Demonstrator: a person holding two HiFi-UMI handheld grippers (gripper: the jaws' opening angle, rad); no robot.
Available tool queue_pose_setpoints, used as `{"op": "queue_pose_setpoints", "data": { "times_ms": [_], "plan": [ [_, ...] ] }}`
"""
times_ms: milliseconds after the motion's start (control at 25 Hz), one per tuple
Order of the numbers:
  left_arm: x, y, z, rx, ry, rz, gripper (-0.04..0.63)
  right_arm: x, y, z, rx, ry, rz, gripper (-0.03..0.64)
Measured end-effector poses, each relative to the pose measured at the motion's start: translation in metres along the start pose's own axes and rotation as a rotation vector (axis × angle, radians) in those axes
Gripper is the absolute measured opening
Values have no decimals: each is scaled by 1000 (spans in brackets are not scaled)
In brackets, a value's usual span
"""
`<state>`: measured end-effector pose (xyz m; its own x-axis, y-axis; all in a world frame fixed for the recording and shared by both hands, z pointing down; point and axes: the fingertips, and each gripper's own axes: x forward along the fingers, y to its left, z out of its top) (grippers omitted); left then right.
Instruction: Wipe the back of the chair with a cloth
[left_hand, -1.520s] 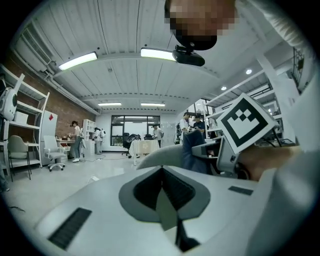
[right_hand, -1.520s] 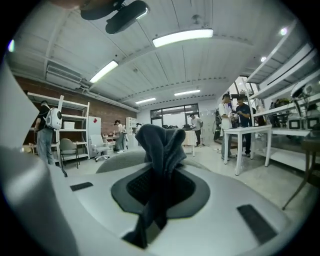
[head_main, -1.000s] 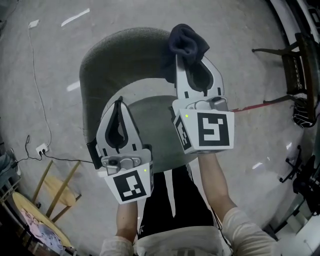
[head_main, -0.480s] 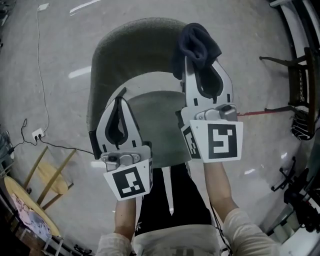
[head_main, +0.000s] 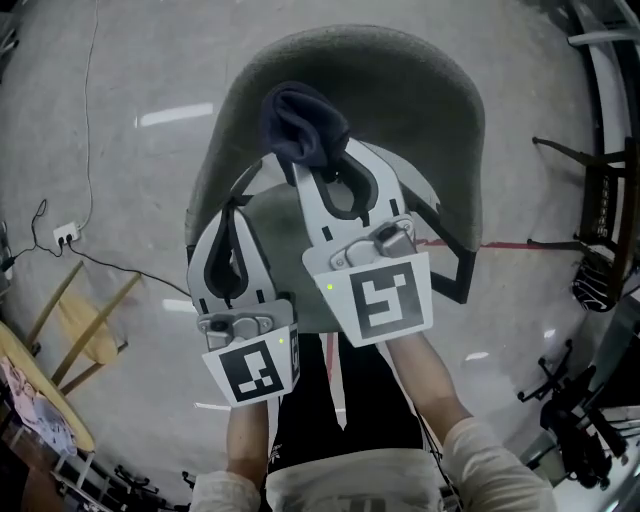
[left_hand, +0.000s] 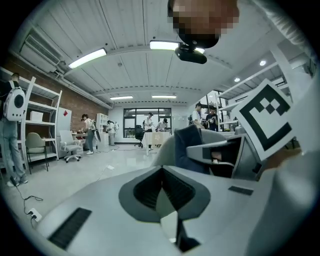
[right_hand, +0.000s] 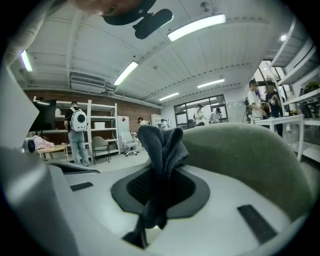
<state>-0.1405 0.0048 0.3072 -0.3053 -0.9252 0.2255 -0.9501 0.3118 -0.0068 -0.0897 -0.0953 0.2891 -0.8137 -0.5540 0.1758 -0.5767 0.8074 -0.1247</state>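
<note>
The chair's grey-green curved back (head_main: 400, 80) arcs across the top of the head view, around its seat (head_main: 290, 230). My right gripper (head_main: 312, 165) is shut on a dark blue cloth (head_main: 303, 122), which bunches above the fingertips against the inner face of the back, left of centre. In the right gripper view the cloth (right_hand: 161, 145) stands up between the jaws, with the chair back (right_hand: 250, 155) close on the right. My left gripper (head_main: 237, 203) is shut with nothing in it, near the back's left end. In the left gripper view, the left gripper (left_hand: 161, 172) sees the cloth (left_hand: 186, 147) to its right.
A wooden stool (head_main: 85, 325) and a power strip (head_main: 65, 235) with its cable lie on the concrete floor at left. A dark chair frame (head_main: 600, 200) stands at right. Shelves (right_hand: 95, 130), office chairs and several people are far off in the room.
My right gripper has carried the cloth leftward along the chair back, from its right side to left of centre. The left gripper has hardly moved.
</note>
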Motion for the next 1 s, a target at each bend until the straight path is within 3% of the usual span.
{"op": "queue_pose_setpoints", "data": {
  "times_ms": [480,1000],
  "plan": [
    [-9,43,-16,-20,22,116,15,34,66,-32,-43,81,213,58],
    [-2,35,-24,-19,41,102,15,48,50,-45,-103,125,167,58]
  ]
}}
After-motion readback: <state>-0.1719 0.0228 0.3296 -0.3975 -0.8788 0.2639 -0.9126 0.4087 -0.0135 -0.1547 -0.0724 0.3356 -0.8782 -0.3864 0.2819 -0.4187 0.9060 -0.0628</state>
